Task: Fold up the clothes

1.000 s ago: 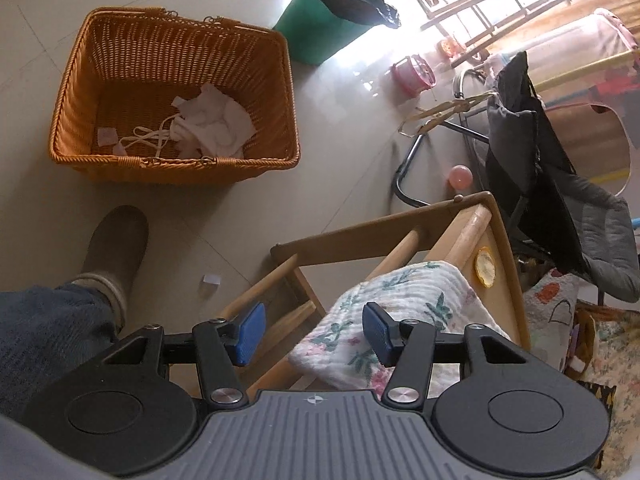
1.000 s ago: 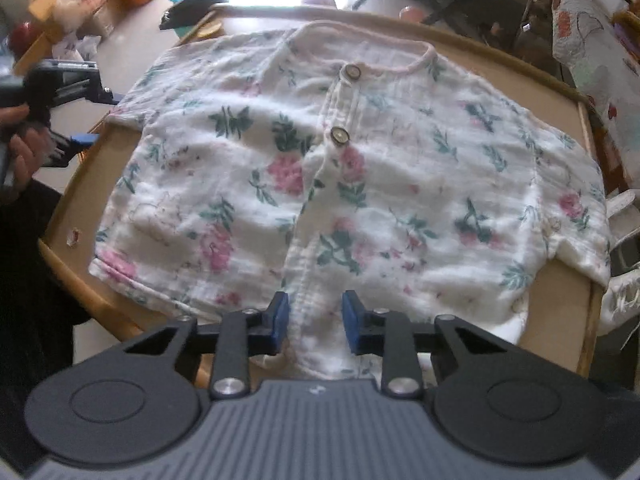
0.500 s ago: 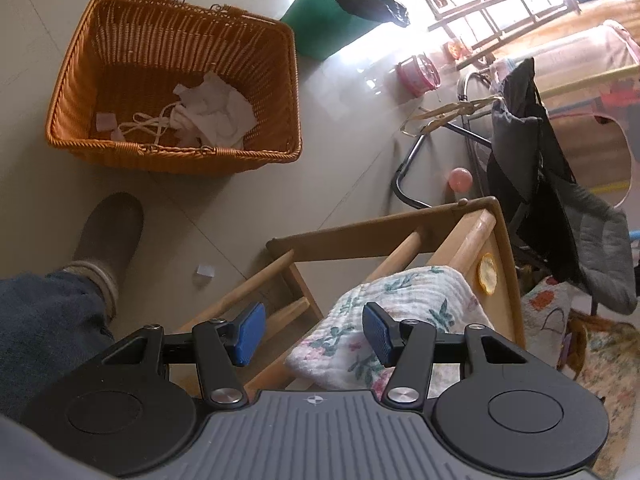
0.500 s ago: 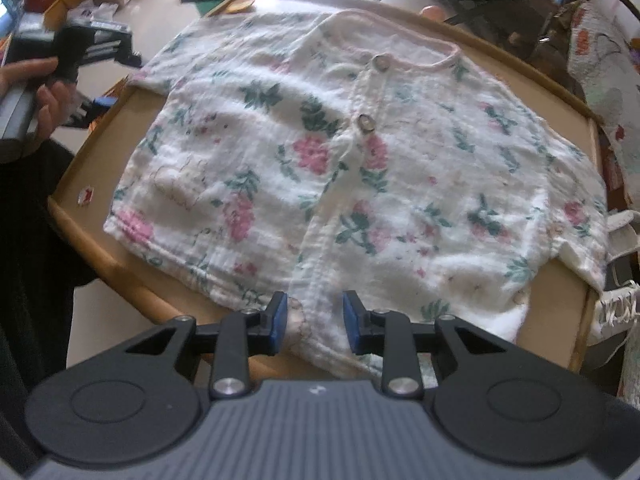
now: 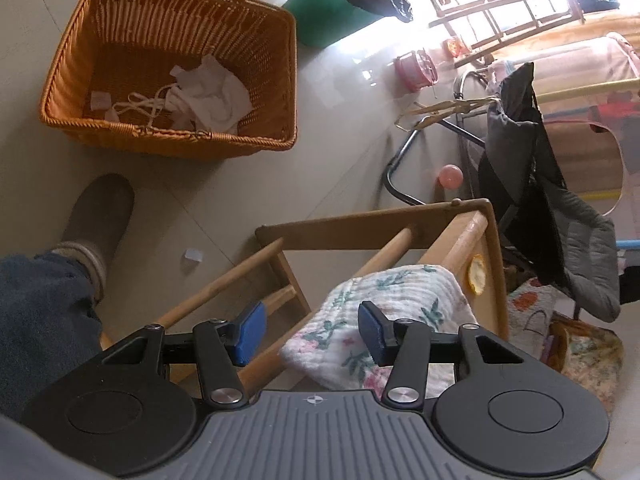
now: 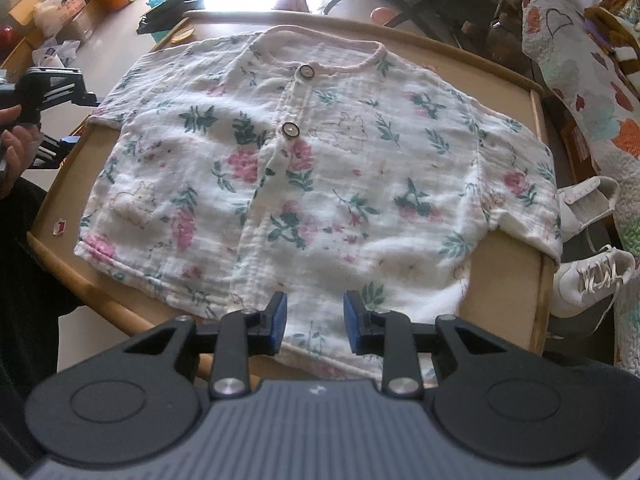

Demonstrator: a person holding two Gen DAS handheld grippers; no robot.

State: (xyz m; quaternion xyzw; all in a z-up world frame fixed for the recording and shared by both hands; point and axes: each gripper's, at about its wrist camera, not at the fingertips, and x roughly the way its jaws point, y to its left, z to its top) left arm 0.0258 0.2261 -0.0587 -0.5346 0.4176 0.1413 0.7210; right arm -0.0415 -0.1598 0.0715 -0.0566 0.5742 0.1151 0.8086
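A white floral baby shirt (image 6: 320, 168) with two buttons lies spread flat, front up, on a small wooden table (image 6: 504, 304). My right gripper (image 6: 314, 320) is open and empty, hovering over the shirt's bottom hem. My left gripper (image 5: 308, 332) is open and empty at the table's left side, just above the shirt's left sleeve (image 5: 384, 312), which hangs over the table edge. The left gripper also shows in the right wrist view (image 6: 60, 120), held by a hand beside that sleeve.
A wicker basket (image 5: 276, 80) with white cloth stands on the floor, a green bin (image 5: 324, 12) behind it. My foot in a grey slipper (image 5: 96, 216) is near the table. White sneakers (image 6: 588, 276) lie right of the table. A dark-draped chair (image 5: 540, 200) stands behind.
The right gripper has pulled back and risen slightly, and its jaws stand wider over the hem. The left gripper has drifted a little along the sleeve, still open.
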